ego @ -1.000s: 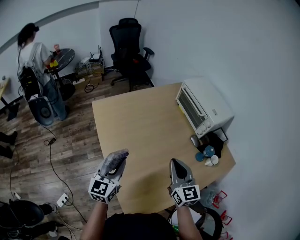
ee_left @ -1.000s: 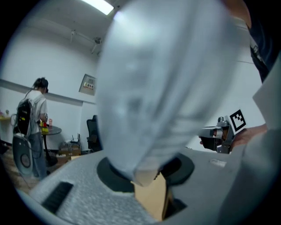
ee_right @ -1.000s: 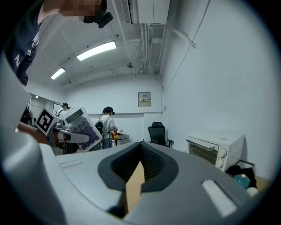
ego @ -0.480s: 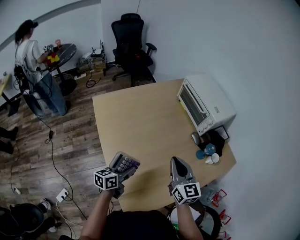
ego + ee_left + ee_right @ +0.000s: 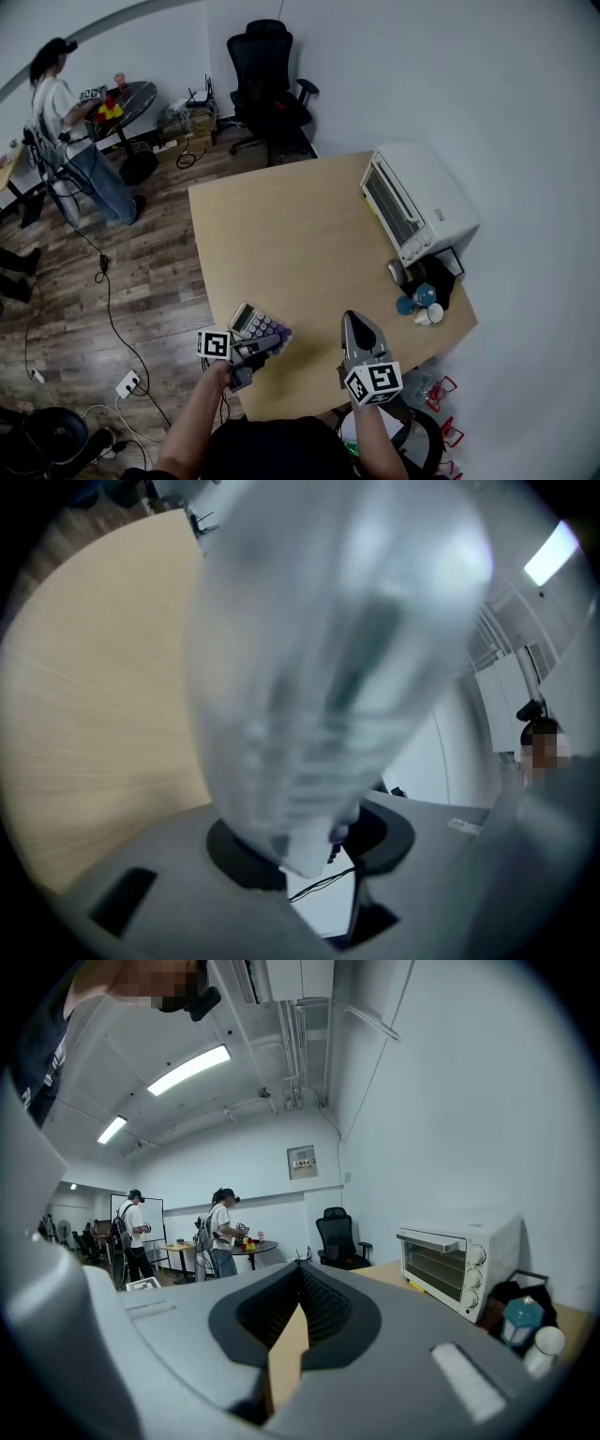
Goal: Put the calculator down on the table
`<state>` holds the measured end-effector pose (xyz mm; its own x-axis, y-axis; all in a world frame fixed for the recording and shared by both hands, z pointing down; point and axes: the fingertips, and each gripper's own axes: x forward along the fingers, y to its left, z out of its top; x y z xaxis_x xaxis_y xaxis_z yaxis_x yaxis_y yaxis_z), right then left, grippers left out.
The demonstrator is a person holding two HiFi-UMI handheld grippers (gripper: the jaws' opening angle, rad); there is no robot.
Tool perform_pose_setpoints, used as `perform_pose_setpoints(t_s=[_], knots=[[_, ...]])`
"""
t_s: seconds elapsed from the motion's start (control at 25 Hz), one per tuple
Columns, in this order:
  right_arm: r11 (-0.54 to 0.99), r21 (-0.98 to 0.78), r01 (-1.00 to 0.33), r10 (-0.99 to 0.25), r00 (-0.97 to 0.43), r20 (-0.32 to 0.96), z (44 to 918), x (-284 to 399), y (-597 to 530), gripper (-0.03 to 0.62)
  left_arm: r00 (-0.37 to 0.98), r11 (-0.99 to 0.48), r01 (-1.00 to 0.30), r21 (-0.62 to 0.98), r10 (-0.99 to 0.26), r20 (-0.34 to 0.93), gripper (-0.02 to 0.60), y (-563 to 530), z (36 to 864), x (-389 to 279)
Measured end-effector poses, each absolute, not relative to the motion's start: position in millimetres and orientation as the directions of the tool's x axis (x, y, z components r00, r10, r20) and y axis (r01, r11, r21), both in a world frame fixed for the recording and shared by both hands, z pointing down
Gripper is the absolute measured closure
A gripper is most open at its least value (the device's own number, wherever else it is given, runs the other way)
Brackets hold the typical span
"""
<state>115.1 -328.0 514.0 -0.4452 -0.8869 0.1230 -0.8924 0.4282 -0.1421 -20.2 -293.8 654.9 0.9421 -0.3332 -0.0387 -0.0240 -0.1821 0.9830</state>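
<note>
The left gripper (image 5: 251, 349) clamps a grey calculator (image 5: 260, 324), purple keys and display facing up, at the desk's (image 5: 281, 234) near-left corner. The right gripper (image 5: 352, 323) has its jaws together.

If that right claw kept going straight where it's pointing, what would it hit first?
Probably nothing soon: the right claw points across bare table, left of the toaster oven. Beyond the far edge, the black office chair looks nearest its line; depth is unclear.
</note>
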Motion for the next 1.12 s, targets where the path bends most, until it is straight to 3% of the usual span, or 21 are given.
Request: perform_pose_setpoints(t_s=[0.12, 0.44, 0.72, 1.12], knots=[[0.43, -0.139, -0.892, -0.885, -0.447, 0.132, 516, 117, -327, 0.591, 0.946, -0.083, 0.022, 0.996, -0.319, -0.048, 0.448, -296, 672, -7], [0.443, -0.13, -0.887, -0.875, -0.459, 0.155, 523, 113, -320, 0.591, 0.969, 0.018, -0.125, 0.992, -0.211, 0.126, 0.448, -309, 752, 0], [0.459, -0.135, -0.878, -0.862, -0.477, 0.172, 526, 99, -315, 0.591, 0.956, 0.188, -0.131, 0.973, -0.235, 0.175, 0.448, -329, 798, -10], [0.474, -0.127, -0.871, -0.845, -0.491, 0.214, 540, 92, -306, 0.591, 0.943, 0.319, -0.127, 0.939, -0.256, 0.214, 0.448, -335, 837, -14]])
